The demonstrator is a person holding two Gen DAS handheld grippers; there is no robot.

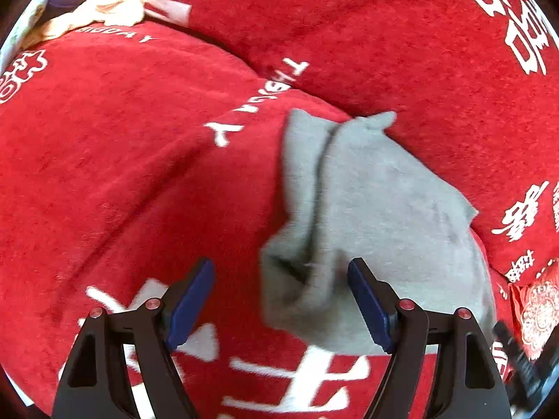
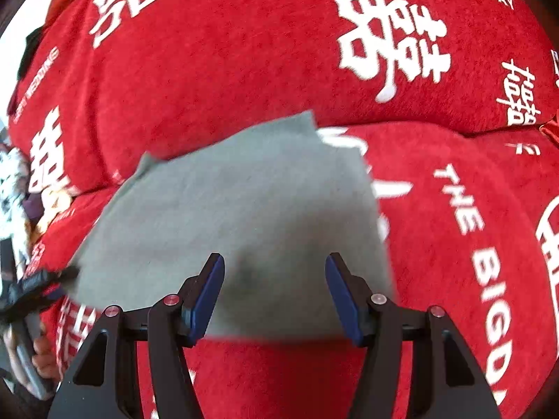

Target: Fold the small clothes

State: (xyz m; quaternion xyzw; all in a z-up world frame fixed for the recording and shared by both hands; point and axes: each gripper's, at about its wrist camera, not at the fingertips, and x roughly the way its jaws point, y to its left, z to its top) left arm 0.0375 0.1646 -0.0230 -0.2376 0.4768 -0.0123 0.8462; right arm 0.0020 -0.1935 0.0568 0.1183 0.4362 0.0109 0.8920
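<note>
Down over the red cover (image 1: 139, 160) we go, and the left claw (image 1: 281, 305) hangs with its blue pads wide apart, nothing pinched between them; the rumpled near end of the grey garment (image 1: 367, 216) lies on the cover just below and between those pads, and whether the right pad brushes the cloth I cannot tell. Over on the right wrist view, the right claw (image 2: 274, 298) also stands apart, pads clear of any grip, with the grey garment (image 2: 237, 216) spread flat beneath it, its straight near edge running just under the fingertips. That garment sits on the rounded front cushion of the red cover (image 2: 227, 70), white characters and "THE BIGDAY" lettering showing all around it. At the left edge of this view the other claw's dark tip and a hand (image 2: 42, 352) on its handle show, blurred. Further back in the left view, the garment's far end bunches into a fold and a small peak at the seam between two cushions. Right at the far left corner lies a heap of other clothes (image 1: 104, 0), cream and dark purple.
</note>
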